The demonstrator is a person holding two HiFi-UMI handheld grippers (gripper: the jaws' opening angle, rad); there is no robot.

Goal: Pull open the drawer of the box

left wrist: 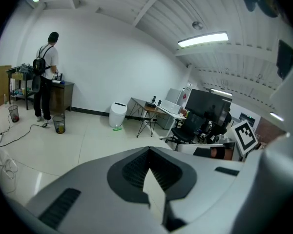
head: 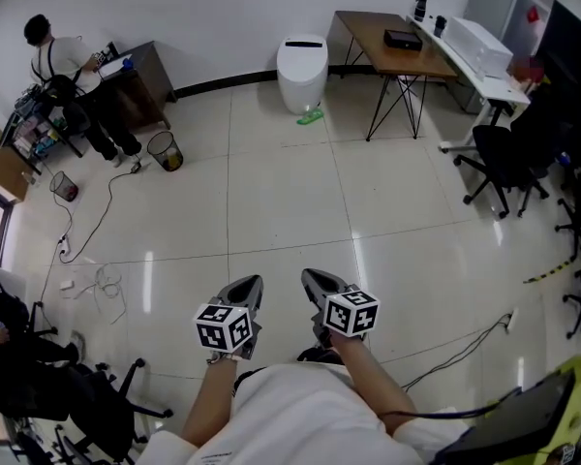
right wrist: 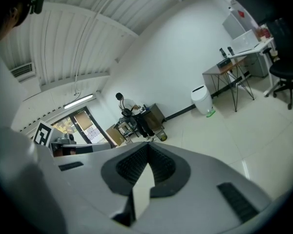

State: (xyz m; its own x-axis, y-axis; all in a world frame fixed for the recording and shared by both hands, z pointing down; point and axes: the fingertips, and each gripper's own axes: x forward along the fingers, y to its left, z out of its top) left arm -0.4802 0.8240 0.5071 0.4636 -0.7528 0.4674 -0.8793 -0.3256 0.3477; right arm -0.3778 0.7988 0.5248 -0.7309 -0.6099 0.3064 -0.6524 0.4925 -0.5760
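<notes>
No box or drawer appears in any view; it may stand on the far counter (head: 397, 42), but that is too small to tell. Your left tongs (head: 249, 286) and right tongs (head: 316, 279) are closed on nothing. You hold them side by side over the floor (head: 290, 201), apparently a carrying position until you locate the box.

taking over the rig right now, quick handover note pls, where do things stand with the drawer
Left gripper: jaws together, nothing between them, held low in front of the body over the floor.
Right gripper: the same, jaws together and empty, beside the left one.
Box and drawer: not in any view.
Done: nothing that shows.
Left: find the box, open a gripper, take hold of the drawer front, pull it open.
</notes>
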